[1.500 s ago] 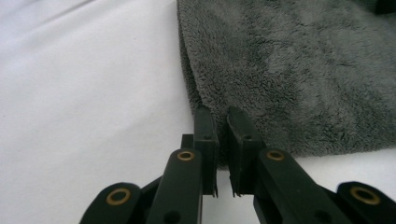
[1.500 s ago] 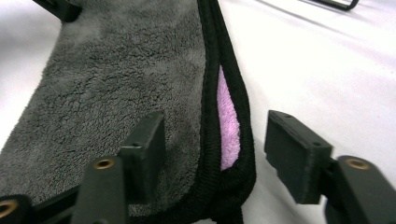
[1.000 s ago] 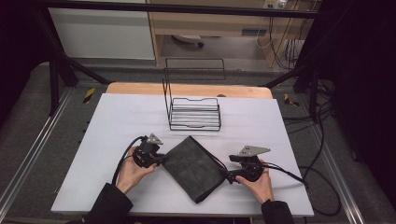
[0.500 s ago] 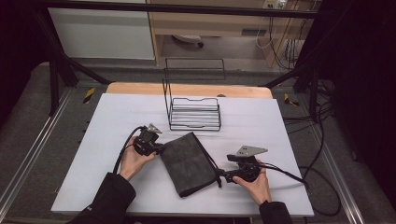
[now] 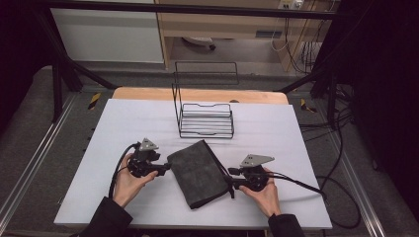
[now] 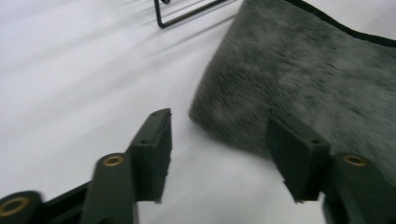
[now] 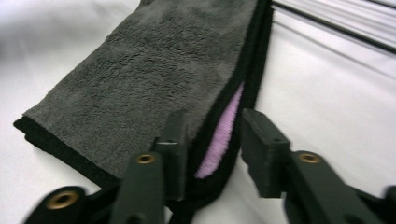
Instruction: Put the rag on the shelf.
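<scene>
A folded dark grey towel (image 5: 200, 173) lies flat on the white table (image 5: 306, 138), between the two hand-held grippers, its long axis running from the far side by the left hand-held gripper (image 5: 157, 169) down toward the near side by the right hand-held gripper (image 5: 231, 183). The right one is the nearer: its jaws straddle the towel's black-bound edge (image 7: 219, 140), where a strip of pink shows between the layers, but they stand a little apart and do not look clamped. The left hand-held gripper has its jaws wide open and holds nothing; the towel's corner (image 6: 205, 116) lies just ahead of it, slightly to its right, not yet between the jaws. A wire rack (image 5: 205, 118) stands beyond the towel. Compared with half a second ago, the towel has swung round, its near end now closer to the right hand-held gripper.
</scene>
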Demonstrator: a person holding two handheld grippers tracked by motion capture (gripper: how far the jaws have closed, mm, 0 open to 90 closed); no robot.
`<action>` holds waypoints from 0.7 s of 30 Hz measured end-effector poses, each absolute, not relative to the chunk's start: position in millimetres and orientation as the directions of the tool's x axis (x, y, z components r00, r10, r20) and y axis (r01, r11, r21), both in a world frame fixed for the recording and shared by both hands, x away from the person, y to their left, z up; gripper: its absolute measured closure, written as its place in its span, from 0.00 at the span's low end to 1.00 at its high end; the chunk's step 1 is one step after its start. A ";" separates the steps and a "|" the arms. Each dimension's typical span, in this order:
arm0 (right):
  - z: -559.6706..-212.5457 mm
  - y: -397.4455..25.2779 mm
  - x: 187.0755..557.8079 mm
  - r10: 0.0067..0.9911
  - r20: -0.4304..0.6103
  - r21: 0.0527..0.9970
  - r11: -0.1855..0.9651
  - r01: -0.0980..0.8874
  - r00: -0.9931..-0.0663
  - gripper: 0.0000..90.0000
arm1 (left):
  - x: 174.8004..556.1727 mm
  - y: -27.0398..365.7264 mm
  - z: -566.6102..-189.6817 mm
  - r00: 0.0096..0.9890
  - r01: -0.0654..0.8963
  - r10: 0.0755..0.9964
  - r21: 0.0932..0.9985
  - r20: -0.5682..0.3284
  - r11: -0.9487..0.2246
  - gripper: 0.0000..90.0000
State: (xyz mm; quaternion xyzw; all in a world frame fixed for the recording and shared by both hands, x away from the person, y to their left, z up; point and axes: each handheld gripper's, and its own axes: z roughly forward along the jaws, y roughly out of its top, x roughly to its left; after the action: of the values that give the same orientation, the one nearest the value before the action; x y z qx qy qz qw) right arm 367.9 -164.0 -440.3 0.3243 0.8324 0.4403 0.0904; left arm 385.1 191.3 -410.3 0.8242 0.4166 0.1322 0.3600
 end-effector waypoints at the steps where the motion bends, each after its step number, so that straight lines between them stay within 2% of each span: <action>1: -440.8 -161.7 368.9 0.613 0.135 0.787 0.411 0.460 -0.778 0.76 | 381.0 191.6 -410.8 0.621 0.593 0.779 0.699 -0.083 -0.398 0.38; 4: -442.7 -156.1 369.8 0.608 0.115 0.768 0.447 0.459 -0.785 0.91 | 369.6 190.5 -412.9 0.619 0.603 0.778 0.700 -0.108 -0.383 0.27; 10: -434.5 -160.1 369.5 0.623 0.125 0.791 0.408 0.457 -0.772 0.98 | 349.8 175.0 -414.2 0.636 0.618 0.755 0.690 -0.159 -0.376 0.19; 14: -437.0 -159.6 371.2 0.631 0.114 0.774 0.428 0.467 -0.768 0.96 | 336.3 153.7 -418.1 0.665 0.619 0.728 0.671 -0.170 -0.409 0.19; 16: -442.7 -157.7 371.8 0.633 0.095 0.758 0.455 0.468 -0.769 0.90 | 330.5 143.6 -421.5 0.679 0.621 0.712 0.657 -0.179 -0.427 0.22; 17: -442.7 -157.7 371.8 0.633 0.095 0.758 0.455 0.468 -0.769 0.90 | 328.3 139.6 -423.6 0.686 0.621 0.705 0.651 -0.180 -0.437 0.22; 18: -443.0 -158.3 371.5 0.638 0.077 0.766 0.453 0.455 -0.766 0.84 | 326.1 136.0 -425.7 0.686 0.625 0.703 0.646 -0.187 -0.438 0.28; 19: -443.0 -158.3 371.5 0.638 0.077 0.766 0.453 0.455 -0.766 0.84 | 324.5 133.2 -427.9 0.692 0.624 0.695 0.647 -0.196 -0.438 0.28; 21: -442.5 -161.3 370.5 0.643 0.088 0.773 0.437 0.459 -0.760 0.79 | 321.9 128.8 -431.1 0.695 0.633 0.686 0.638 -0.217 -0.439 0.38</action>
State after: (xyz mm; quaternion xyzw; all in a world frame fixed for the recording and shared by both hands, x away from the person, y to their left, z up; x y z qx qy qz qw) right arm 370.5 -161.3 -442.5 0.3280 0.8404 0.4170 0.1104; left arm 321.9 128.8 -431.1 0.8475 0.3890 0.0369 0.3593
